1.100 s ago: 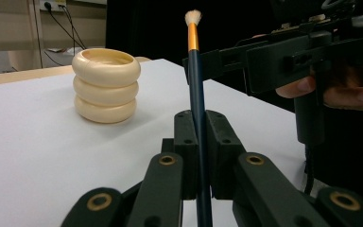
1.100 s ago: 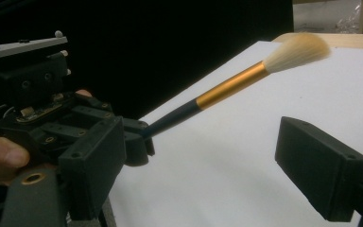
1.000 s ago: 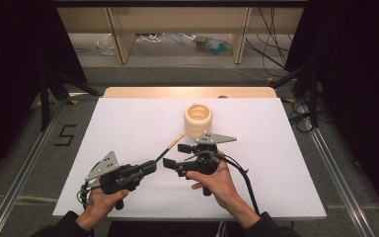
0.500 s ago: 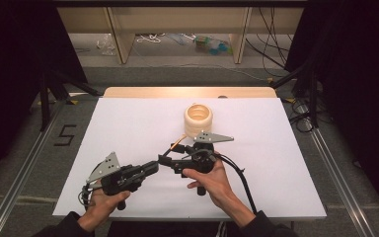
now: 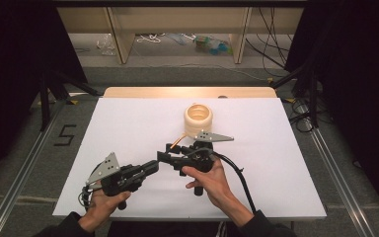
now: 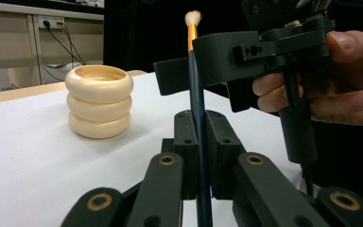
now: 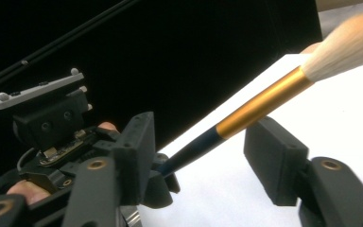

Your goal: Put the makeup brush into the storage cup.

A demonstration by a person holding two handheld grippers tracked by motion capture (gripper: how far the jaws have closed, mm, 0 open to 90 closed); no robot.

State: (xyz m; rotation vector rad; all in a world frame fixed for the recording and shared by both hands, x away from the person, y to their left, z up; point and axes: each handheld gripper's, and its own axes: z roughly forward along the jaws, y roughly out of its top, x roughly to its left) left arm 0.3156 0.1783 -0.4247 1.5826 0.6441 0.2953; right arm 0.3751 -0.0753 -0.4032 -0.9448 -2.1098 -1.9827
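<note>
Left gripper (image 5: 159, 163), lower centre-left of the high view, is clamped tight on the dark handle of a brush (image 6: 194, 90). In the left gripper view the brush runs up the middle, with a gold ferrule and pale bristles at the top of the frame. Right gripper (image 7: 198, 165) is half open, its jaws just closing around the brush; pads are on either side near the ferrule, not touching. A cream ringed holder (image 5: 198, 117) stands on the white worktop (image 5: 128, 123), upper centre. A "5" is marked on the floor (image 5: 65, 134), left.
</note>
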